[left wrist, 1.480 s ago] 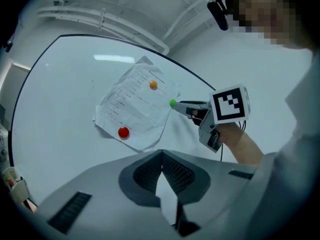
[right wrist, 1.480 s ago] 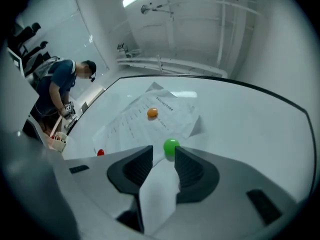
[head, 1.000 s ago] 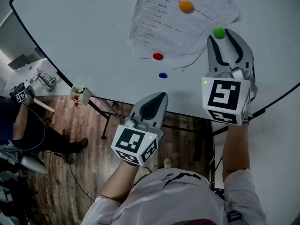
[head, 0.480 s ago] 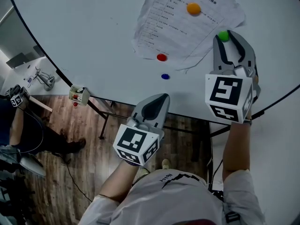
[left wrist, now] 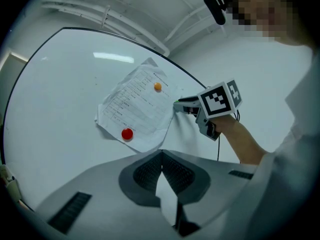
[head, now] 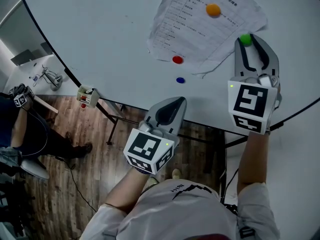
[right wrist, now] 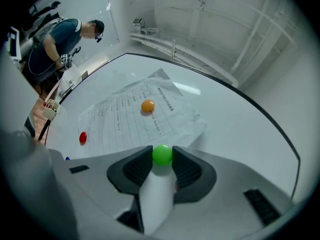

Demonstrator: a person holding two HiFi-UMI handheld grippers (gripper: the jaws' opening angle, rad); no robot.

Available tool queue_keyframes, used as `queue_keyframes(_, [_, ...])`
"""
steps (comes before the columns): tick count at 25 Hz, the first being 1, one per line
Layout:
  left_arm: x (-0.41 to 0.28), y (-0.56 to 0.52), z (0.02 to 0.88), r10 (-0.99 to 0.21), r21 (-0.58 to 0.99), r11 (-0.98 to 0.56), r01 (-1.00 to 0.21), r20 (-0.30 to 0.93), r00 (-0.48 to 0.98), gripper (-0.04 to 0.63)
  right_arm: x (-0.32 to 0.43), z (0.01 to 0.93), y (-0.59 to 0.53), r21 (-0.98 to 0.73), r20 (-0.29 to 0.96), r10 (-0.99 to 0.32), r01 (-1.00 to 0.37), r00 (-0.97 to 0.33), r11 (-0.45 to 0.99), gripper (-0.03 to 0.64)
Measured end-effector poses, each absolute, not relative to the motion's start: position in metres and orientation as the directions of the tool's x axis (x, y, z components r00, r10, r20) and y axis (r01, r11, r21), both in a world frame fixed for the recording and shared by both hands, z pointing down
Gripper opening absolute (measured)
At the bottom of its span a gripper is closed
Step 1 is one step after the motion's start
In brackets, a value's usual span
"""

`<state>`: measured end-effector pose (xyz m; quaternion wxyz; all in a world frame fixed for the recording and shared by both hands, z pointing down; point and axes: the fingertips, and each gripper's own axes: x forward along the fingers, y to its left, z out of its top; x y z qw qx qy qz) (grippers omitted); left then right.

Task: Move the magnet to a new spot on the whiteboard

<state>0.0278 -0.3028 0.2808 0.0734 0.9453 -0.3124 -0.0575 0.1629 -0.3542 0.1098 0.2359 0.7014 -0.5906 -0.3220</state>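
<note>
A green round magnet (head: 245,39) sticks to the whiteboard (head: 100,34) just off the right edge of a printed paper sheet (head: 200,24). My right gripper (head: 247,40) lies against the board with the green magnet (right wrist: 162,154) between its fingertips. Its jaws are closing and the pads stand right at the magnet's sides; I see no firm squeeze. My left gripper (head: 176,101) hangs below the board's lower edge, jaws shut and empty (left wrist: 161,154).
An orange magnet (head: 213,10) and a red magnet (head: 177,60) pin the paper; a small blue magnet (head: 180,80) sits below the red one. A small box (head: 87,96) hangs at the board's lower edge. A person (head: 20,129) stands at the far left.
The right gripper has slid forward over the board until the green magnet lies between its fingertips, and its jaws have narrowed. The left gripper has barely moved.
</note>
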Motion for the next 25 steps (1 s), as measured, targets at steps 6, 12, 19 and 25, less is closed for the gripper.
queue_keyframes(6, [0.032,-0.298,0.276,-0.595,0.163,-0.798,-0.579,-0.068,0.801,0.009,0.154,0.111,-0.342,0.654,-0.178,-0.984,-0.746,0.011,-0.127,0.130])
queue_keyframes(12, [0.034,-0.292,0.277,-0.591,0.162,-0.801,-0.576,-0.067,0.804,0.009,0.148,0.124,-0.325,0.561,-0.198,-0.979,-0.825,-0.054,-0.068,0.130])
queue_keyframes(19, [0.032,-0.282,0.278,-0.589,0.159,-0.803,-0.575,-0.063,0.806,0.009,0.142,0.151,-0.304,0.464,-0.192,-0.978,-0.886,-0.084,-0.015,0.130])
queue_keyframes(25, [0.028,-0.274,0.279,-0.589,0.156,-0.803,-0.575,-0.064,0.805,0.009,0.133,0.179,-0.290,0.438,-0.151,-0.983,-0.899,-0.103,0.027,0.130])
